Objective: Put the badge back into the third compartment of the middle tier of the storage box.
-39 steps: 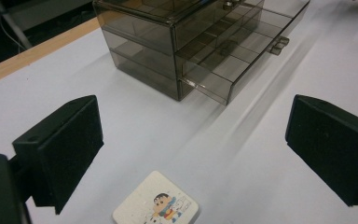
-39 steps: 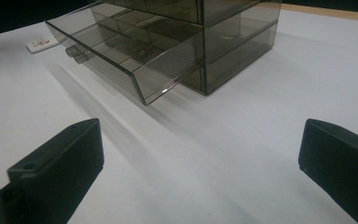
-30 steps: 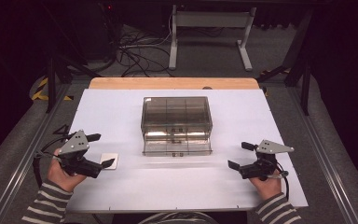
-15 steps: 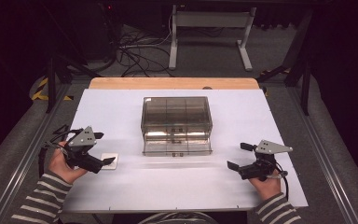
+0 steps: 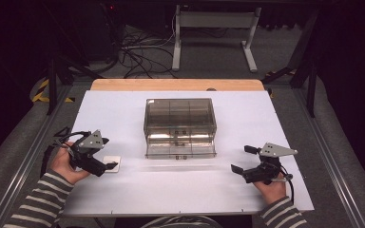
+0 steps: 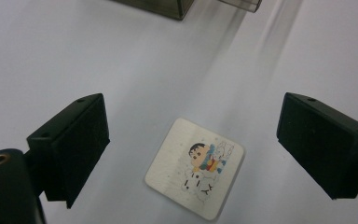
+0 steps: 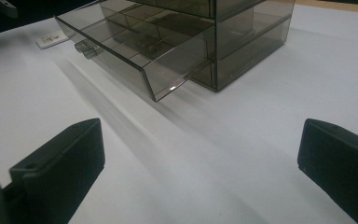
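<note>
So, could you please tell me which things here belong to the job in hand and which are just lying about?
In the job:
- left gripper, jaws apart over the card
- cartoon card
- drawer box, drawer pulled out

Lying about:
- right gripper, holding nothing
- cables on the floor

White square card (image 6: pixel 195 173) with a colourful cartoon print (sleeves (image 5: pixel 42 204) striped grey-white), smoky-grey drawer box (image 5: pixel 180 126).

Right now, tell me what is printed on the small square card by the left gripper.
The card is white with a colourful cartoon child figure, clearest in the left gripper view.
</note>
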